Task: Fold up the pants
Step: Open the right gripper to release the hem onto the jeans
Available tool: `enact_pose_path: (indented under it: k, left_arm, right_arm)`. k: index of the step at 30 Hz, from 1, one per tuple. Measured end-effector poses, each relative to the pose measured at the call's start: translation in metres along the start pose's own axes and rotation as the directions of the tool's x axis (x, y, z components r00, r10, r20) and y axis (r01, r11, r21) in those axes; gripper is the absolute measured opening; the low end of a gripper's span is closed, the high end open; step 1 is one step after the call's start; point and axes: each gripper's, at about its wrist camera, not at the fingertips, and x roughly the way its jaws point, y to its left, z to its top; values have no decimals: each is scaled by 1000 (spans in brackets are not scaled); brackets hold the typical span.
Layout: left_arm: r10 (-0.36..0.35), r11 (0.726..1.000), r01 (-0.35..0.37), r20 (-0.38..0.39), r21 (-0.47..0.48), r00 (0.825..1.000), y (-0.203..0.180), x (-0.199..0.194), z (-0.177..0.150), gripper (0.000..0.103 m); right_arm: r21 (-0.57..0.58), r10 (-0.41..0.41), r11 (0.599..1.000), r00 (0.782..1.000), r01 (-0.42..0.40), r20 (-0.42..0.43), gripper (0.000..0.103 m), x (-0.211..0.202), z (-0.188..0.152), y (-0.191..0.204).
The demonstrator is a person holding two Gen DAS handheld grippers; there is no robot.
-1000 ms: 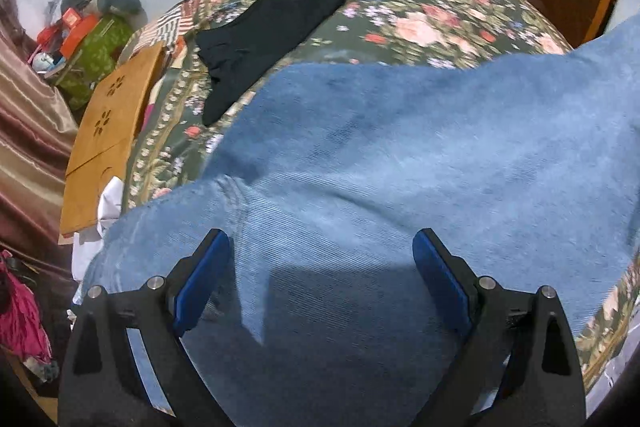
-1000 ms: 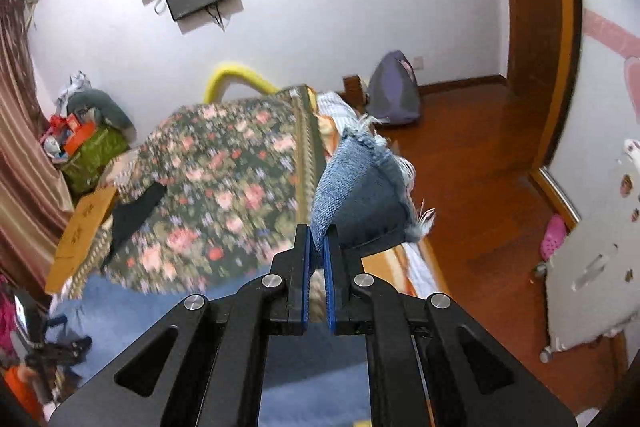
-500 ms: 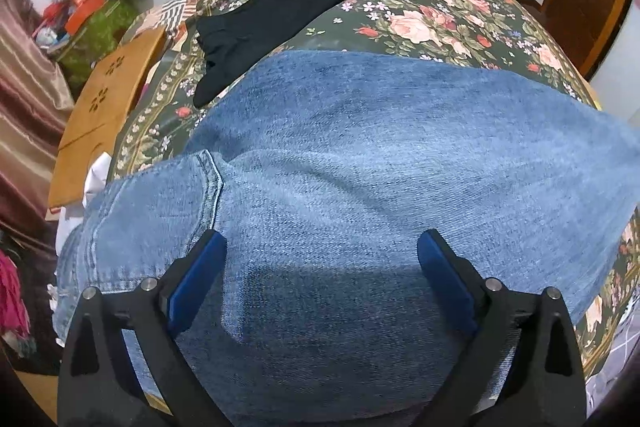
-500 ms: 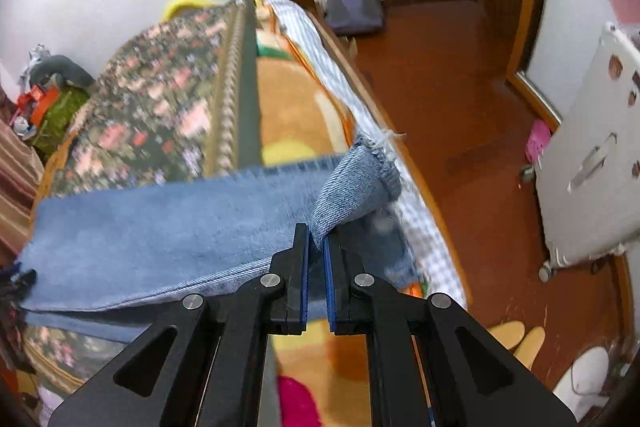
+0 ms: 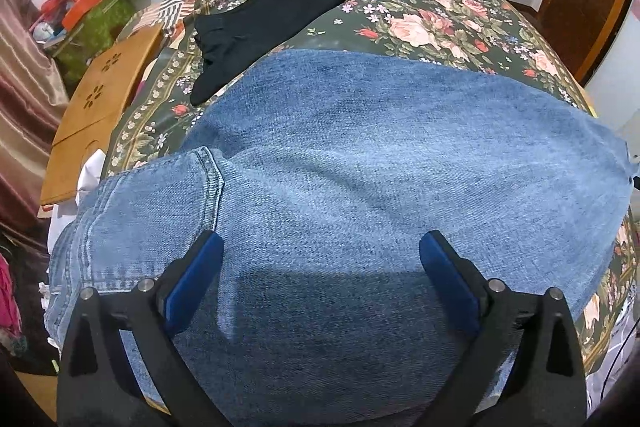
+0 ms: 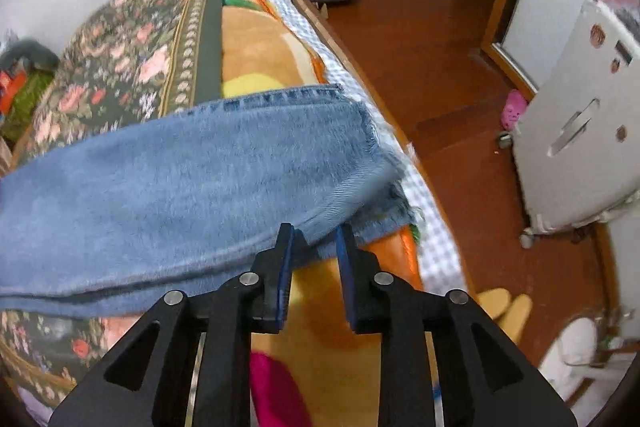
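Floral bedding carried the jeans (image 5: 360,187) flat across the bed. My left gripper (image 5: 320,267) hung spread wide over them, holding nothing. My right gripper (image 6: 314,251) had just parted, freeing the frayed hem (image 6: 384,187); leg laid over. Beyond, folded layers underneath stayed hidden.

Left gripper (image 5: 322,259): matte black triangular arms with cut-out windows, silver pivot screws near the knuckles, blue pads (image 5: 196,279) lining the inner faces. Right gripper (image 6: 314,247): same black frame, four silver screws, narrow blue pads (image 6: 285,275), pale metal rails between the arms.
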Motion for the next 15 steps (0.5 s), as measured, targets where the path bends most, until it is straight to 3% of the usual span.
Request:
enact_pose_path:
  k: [4,8,15]
  left_arm:
    - [-41,999,41,15,-16,999,11,-12,0,100]
    - [-24,997,30,95,-66,995,46,-39,3,100]
    - [89,983,-57,179,-175,980,156,-71,3,100]
  right_arm:
    - [-45,23,999,999,-21,40,21,-31,-2,17]
    - [-92,84,993,988,-73,131,36,-67,4,56]
    - [-269,237,947,947,-175,217,43,-99,21,168]
